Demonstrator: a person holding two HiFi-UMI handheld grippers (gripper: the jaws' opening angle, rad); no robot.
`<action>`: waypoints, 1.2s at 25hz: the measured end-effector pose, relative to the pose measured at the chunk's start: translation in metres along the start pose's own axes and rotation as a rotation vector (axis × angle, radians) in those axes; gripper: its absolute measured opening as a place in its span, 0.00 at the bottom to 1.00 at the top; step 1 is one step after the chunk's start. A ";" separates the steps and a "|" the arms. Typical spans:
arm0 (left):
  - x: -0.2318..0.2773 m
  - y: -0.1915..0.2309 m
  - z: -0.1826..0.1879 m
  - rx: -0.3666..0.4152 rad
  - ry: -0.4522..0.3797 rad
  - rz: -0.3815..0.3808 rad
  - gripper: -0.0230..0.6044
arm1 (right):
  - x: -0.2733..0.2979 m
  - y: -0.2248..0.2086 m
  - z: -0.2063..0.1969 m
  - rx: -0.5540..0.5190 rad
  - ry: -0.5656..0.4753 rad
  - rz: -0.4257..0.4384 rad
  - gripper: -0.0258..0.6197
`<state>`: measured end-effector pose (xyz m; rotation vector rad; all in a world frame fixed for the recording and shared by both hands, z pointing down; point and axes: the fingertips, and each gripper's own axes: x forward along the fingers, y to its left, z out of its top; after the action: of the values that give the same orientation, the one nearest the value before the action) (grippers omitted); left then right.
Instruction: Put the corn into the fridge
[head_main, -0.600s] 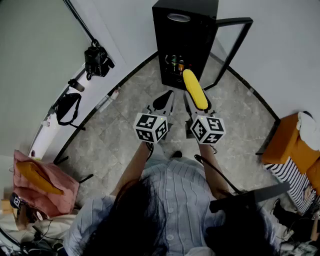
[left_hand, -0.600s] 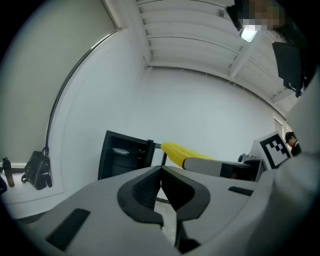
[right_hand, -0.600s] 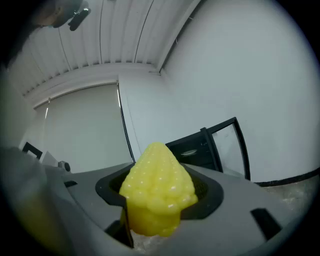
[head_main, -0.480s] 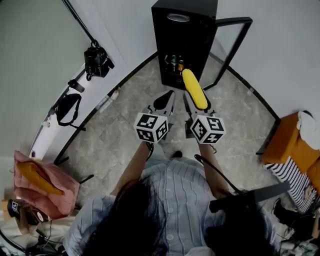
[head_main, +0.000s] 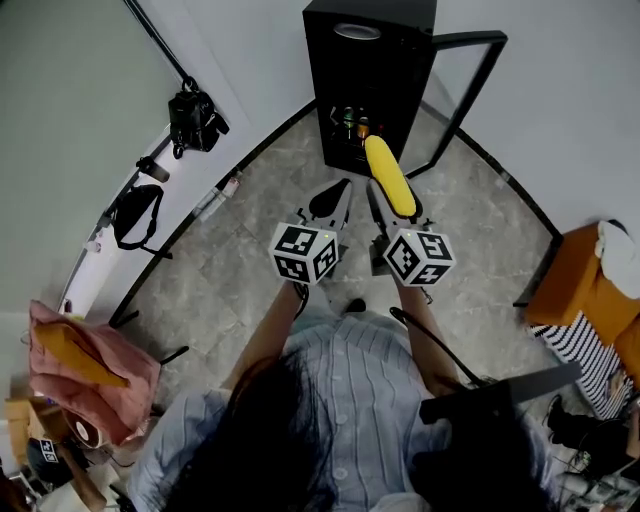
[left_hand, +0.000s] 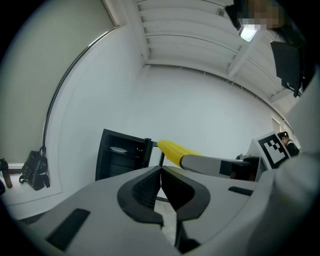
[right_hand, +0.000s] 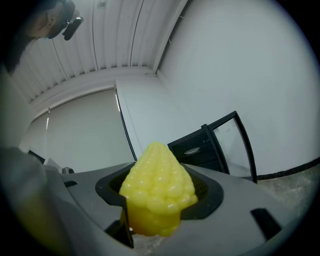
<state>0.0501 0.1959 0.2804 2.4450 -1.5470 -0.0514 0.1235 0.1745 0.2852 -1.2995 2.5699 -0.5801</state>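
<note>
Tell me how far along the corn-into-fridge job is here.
Done: the fridge door stands open, and the right gripper is shut on the corn. In hand: the corn points toward the fridge but is short of its opening. Left: carry it inside, set it down and release. The left gripper is shut and empty.

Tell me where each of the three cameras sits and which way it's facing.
Head view: on the person's head, looking steeply down at the open fridge; shirt and forearms show.
Left gripper view: on the left claw, shut and empty, facing the fridge.
Right gripper view: on the right claw, shut on the corn, facing the fridge.
All three share the fridge and corn.
</note>
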 end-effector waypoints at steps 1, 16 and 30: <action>0.000 0.000 -0.001 -0.002 0.002 0.001 0.05 | 0.000 0.000 -0.001 0.002 0.003 0.000 0.45; -0.012 0.010 -0.006 -0.028 0.019 0.047 0.05 | 0.013 0.006 -0.015 0.027 0.054 0.039 0.45; 0.039 0.039 -0.016 -0.057 0.064 0.000 0.05 | 0.048 -0.028 -0.030 0.072 0.090 -0.014 0.45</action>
<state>0.0357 0.1479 0.3087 2.3794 -1.4981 -0.0172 0.1049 0.1288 0.3236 -1.2978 2.5867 -0.7433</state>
